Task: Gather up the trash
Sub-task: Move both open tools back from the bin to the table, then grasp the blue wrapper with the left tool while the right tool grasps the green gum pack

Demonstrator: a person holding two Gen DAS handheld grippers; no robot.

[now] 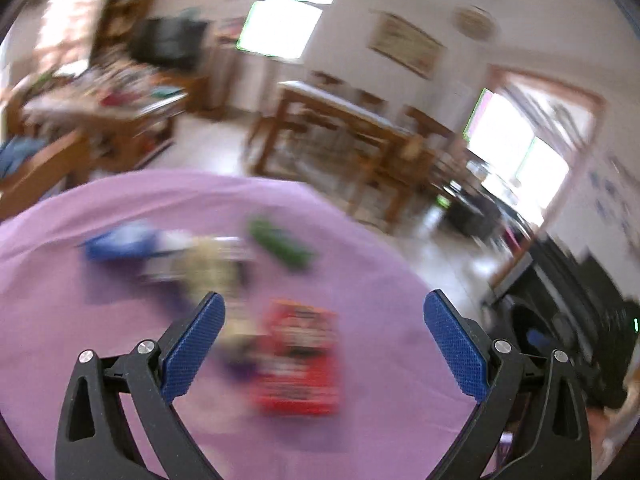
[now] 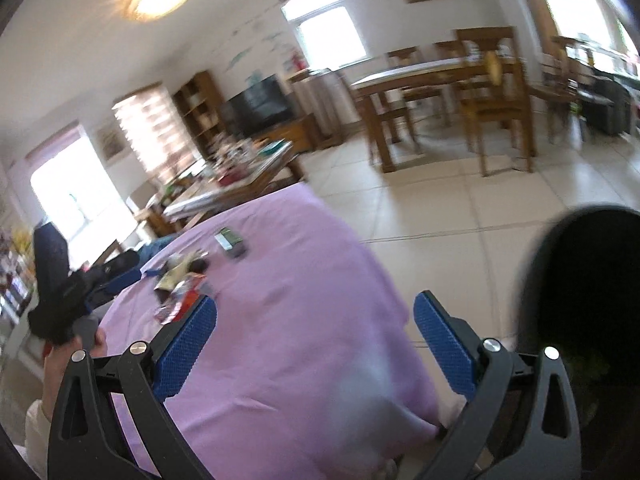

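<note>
Overhead, left hand-held gripper (image 1: 324, 312) spread wide above red wrapper (image 1: 298, 360); right hand-held gripper (image 2: 316, 316) agape, empty, near purple cloth (image 2: 280, 280) edge.

The table is covered with a purple cloth (image 1: 72, 320) that looks soft and matt, with a few folds. The left gripper (image 1: 324, 312) has matt black plastic arms, shiny round metal pins, and blue pads (image 1: 192, 352) with a rough, bumpy grid. The right gripper (image 2: 316, 320) is made the same way. The red wrapper (image 1: 298, 360) looks glossy, but it is blurry. The green wrapper (image 1: 280, 245) looks shiny too. The floor (image 2: 440, 208) is smooth, shiny tile. The dining table (image 2: 404, 76) and chairs (image 2: 494, 92) are brown wood.
</note>
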